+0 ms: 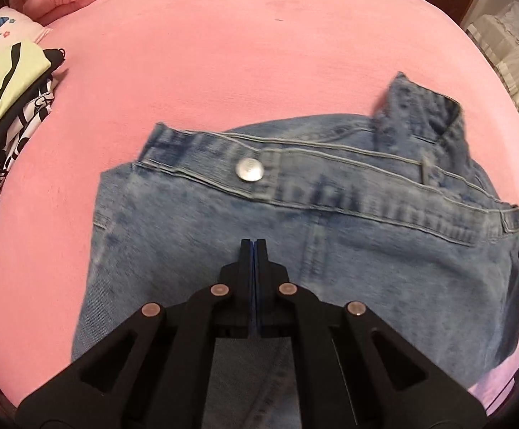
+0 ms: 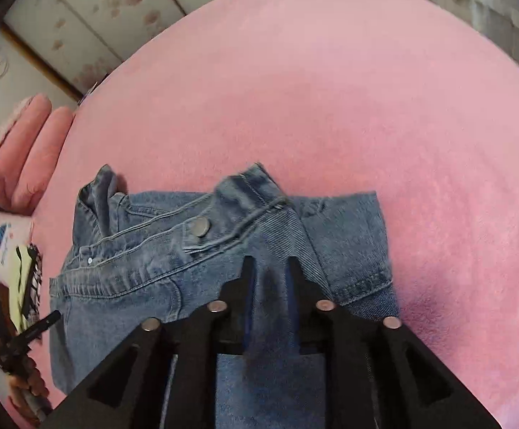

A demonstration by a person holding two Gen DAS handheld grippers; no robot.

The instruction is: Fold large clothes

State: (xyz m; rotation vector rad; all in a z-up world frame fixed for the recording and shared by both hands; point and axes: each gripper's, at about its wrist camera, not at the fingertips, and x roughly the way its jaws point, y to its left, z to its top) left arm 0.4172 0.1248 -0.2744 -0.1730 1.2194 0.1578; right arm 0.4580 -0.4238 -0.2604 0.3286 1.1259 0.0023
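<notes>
Jeans (image 1: 295,250) lie folded on the pink bed (image 1: 259,71), directly beneath both tools, waistband and metal button (image 1: 249,169) just ahead of the tips. Left tool (image 1: 253,245): fingers pressed together, nothing between them. Right tool (image 2: 268,262): fingers apart over denim, gripping nothing. Stack of folded clothes (image 1: 5,107) well off to the left tool's left.
</notes>
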